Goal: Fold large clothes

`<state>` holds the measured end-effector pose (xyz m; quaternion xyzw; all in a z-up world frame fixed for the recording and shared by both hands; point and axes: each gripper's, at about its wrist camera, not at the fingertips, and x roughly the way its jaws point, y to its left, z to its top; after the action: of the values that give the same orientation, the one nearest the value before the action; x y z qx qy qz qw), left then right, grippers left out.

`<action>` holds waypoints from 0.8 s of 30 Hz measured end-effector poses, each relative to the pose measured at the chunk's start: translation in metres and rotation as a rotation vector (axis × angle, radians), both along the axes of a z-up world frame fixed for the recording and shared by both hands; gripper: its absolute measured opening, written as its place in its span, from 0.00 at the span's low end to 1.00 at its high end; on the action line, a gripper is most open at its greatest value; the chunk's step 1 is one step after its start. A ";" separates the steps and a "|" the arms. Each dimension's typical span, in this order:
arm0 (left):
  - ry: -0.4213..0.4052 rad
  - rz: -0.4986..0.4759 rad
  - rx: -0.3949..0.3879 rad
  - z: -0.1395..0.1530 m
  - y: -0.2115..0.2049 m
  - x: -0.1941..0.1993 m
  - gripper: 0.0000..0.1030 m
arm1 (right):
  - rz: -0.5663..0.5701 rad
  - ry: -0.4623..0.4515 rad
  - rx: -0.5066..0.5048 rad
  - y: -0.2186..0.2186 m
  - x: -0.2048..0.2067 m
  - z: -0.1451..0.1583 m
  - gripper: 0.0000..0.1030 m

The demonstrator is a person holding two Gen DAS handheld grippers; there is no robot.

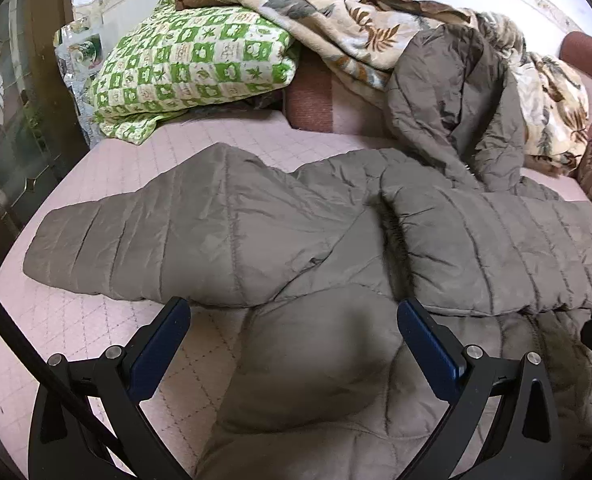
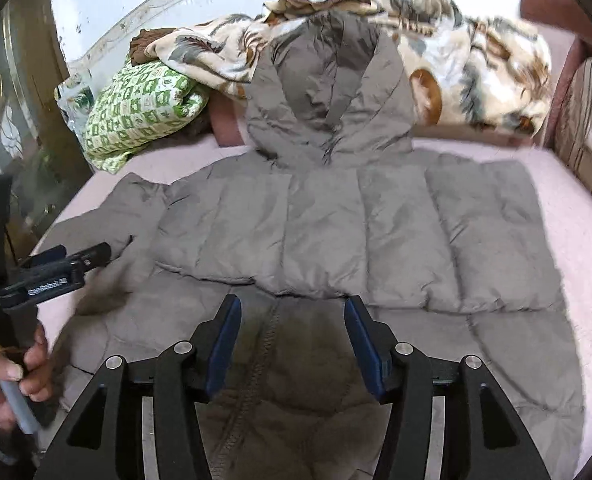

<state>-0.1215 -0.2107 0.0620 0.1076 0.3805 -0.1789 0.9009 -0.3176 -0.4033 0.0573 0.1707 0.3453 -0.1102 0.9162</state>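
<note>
A grey quilted coat (image 2: pixel 336 232) lies spread across the bed (image 2: pixel 576 216), hood toward the pile of blankets (image 2: pixel 476 60) at the head end. One side panel is already folded inward over the body, likely to narrow it before further folds. The right gripper (image 2: pixel 292 312) hovers over the coat's near part, its jaws about half apart and empty. The left gripper (image 1: pixel 292 316) stands wide open above the folded sleeve (image 1: pixel 156 232), gripping nothing, seemingly ready for the next fold.
</note>
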 end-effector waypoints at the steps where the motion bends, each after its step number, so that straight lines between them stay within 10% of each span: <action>1: 0.003 0.005 0.008 -0.002 -0.001 0.001 1.00 | 0.003 0.000 0.020 -0.001 0.001 -0.002 0.56; 24: 0.093 0.119 -0.035 -0.013 0.049 0.017 1.00 | -0.033 -0.020 0.151 -0.024 -0.006 -0.002 0.56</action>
<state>-0.1050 -0.1616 0.0494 0.0604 0.4246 -0.1365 0.8930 -0.3238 -0.4269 0.0552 0.2461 0.3408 -0.0973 0.9021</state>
